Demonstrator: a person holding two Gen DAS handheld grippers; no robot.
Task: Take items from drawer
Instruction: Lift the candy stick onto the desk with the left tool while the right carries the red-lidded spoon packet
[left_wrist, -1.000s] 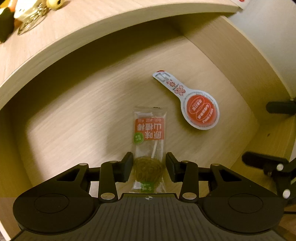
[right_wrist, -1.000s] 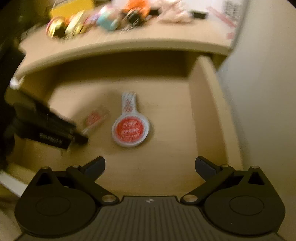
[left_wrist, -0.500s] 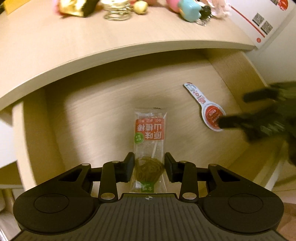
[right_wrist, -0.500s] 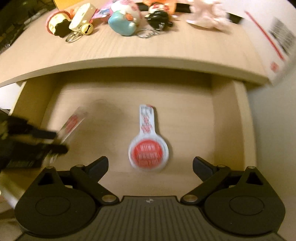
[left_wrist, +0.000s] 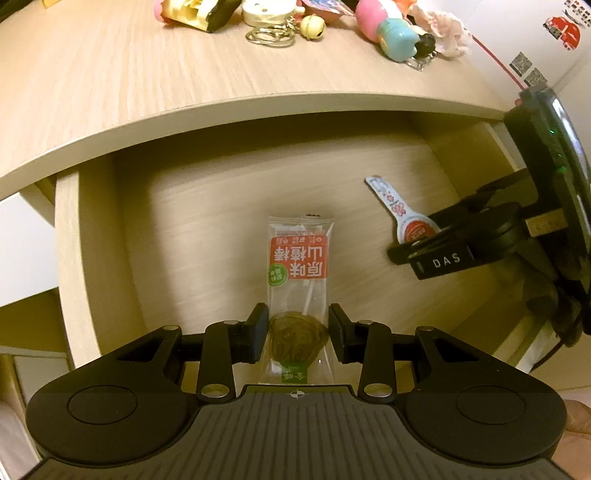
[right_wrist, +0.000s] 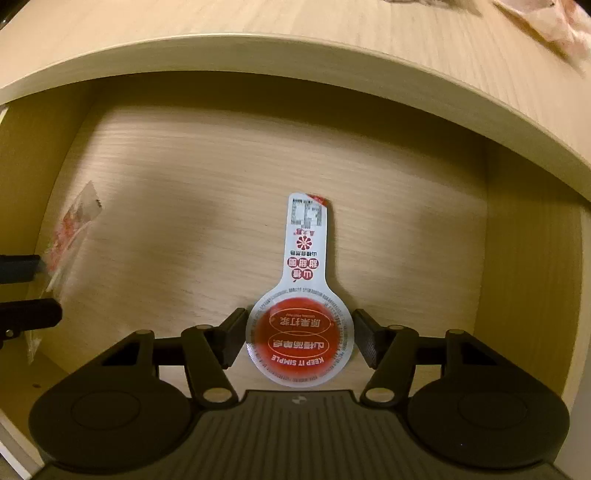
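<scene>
The wooden drawer (left_wrist: 96, 240) stands pulled out under the desktop. My left gripper (left_wrist: 297, 328) is shut on a clear lollipop packet (left_wrist: 297, 266) with a red label, the pads pressing on the brown candy end; the packet hangs above the drawer floor. It shows again at the left edge of the right wrist view as the packet (right_wrist: 70, 229). My right gripper (right_wrist: 299, 321) points down into the drawer, its jaws closing around a spoon-shaped jelly cup (right_wrist: 299, 339) with a red lid. The cup lies flat on the floor, and the pads are at its rim. The cup's handle (left_wrist: 388, 195) shows in the left wrist view.
The desktop (left_wrist: 110, 92) overhangs the drawer's back. On it lie key rings (left_wrist: 273, 33), a pink and blue figure (left_wrist: 388, 37) and other small toys. A white box with QR codes (left_wrist: 535, 70) stands at the right. Drawer walls (right_wrist: 535, 277) close in on both sides.
My left gripper has risen and drawn back with the packet. My right gripper has come down over the jelly cup, and its jaws have narrowed from wide open to the cup's rim.
</scene>
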